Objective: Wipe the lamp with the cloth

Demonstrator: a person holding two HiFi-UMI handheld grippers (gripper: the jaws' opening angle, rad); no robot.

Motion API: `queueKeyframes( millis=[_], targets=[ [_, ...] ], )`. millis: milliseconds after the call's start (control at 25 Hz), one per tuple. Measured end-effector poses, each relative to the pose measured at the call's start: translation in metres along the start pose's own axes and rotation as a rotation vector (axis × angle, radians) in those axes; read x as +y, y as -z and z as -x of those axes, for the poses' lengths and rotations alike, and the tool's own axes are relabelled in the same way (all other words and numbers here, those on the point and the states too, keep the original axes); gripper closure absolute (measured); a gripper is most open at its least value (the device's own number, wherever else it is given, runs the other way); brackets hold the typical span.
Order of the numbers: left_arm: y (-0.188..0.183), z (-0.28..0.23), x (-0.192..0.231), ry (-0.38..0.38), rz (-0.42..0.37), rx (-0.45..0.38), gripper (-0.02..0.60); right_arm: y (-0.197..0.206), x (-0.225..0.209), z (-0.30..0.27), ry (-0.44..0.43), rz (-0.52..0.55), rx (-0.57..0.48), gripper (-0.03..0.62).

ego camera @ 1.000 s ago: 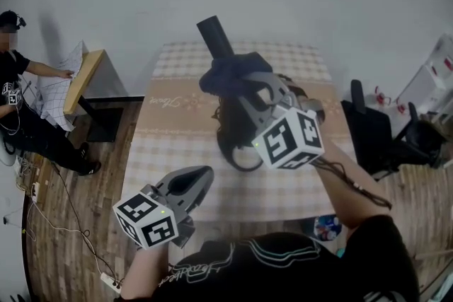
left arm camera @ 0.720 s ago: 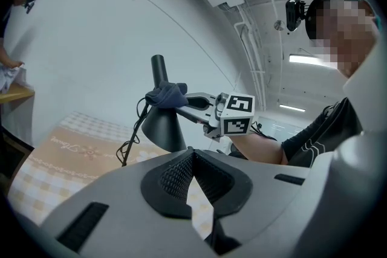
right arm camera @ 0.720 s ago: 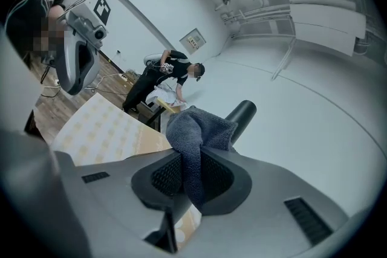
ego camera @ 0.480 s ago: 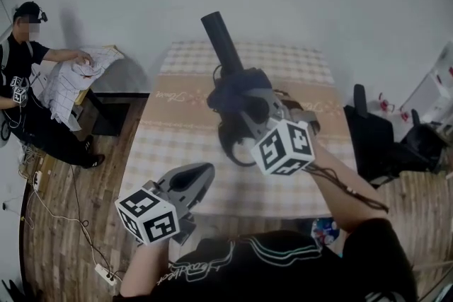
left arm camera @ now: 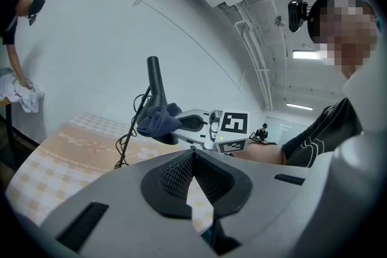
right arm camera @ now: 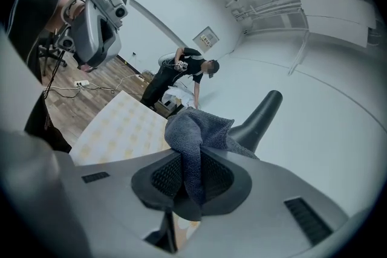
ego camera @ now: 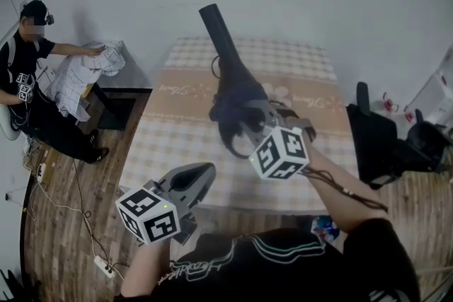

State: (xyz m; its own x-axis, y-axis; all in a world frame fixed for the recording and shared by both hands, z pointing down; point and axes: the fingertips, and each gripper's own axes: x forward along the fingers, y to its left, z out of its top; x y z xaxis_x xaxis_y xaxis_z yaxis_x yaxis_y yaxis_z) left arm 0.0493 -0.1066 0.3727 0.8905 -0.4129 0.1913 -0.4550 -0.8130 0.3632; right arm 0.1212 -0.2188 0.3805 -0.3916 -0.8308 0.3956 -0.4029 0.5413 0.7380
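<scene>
Lamp of black plastic (ego camera: 218, 32): a long tube rising from the middle of the checked beige cloth-covered surface (ego camera: 166, 145), its long axis slanting up, away and leftward. At the near left, the left gripper (ego camera: 200, 175) hangs well apart from it, pressed together on nothing. Just right of the tube, the right gripper (ego camera: 242, 115) pinches the dark blue woven cloth (ego camera: 228, 97) against the tube's lower part. Likely next stroke: along the tube.
</scene>
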Motion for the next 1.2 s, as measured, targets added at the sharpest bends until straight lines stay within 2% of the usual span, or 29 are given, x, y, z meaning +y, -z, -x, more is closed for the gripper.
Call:
queueKeyframes(
  millis=[200,600,800,1040,1200],
  targets=[
    [0.012,-0.001,-0.009,-0.002,0.017,0.006,0.583,0.011,0.02,0.003,-0.036,-0.02,0.009,0.537],
    [0.009,-0.006,-0.006,0.065,0.011,0.007,0.583,0.037,0.056,0.025,-0.106,-0.041,0.105,0.537],
    [0.011,-0.012,-0.006,0.135,0.012,0.033,0.583,0.04,0.052,0.04,-0.056,-0.07,0.15,0.537],
    [0.008,-0.017,-0.005,0.232,0.02,0.051,0.583,0.036,0.027,0.067,0.046,-0.132,0.201,0.537],
    [0.009,-0.016,-0.001,0.267,0.03,0.056,0.583,0.031,0.009,0.084,0.105,-0.167,0.224,0.537]
  ],
)
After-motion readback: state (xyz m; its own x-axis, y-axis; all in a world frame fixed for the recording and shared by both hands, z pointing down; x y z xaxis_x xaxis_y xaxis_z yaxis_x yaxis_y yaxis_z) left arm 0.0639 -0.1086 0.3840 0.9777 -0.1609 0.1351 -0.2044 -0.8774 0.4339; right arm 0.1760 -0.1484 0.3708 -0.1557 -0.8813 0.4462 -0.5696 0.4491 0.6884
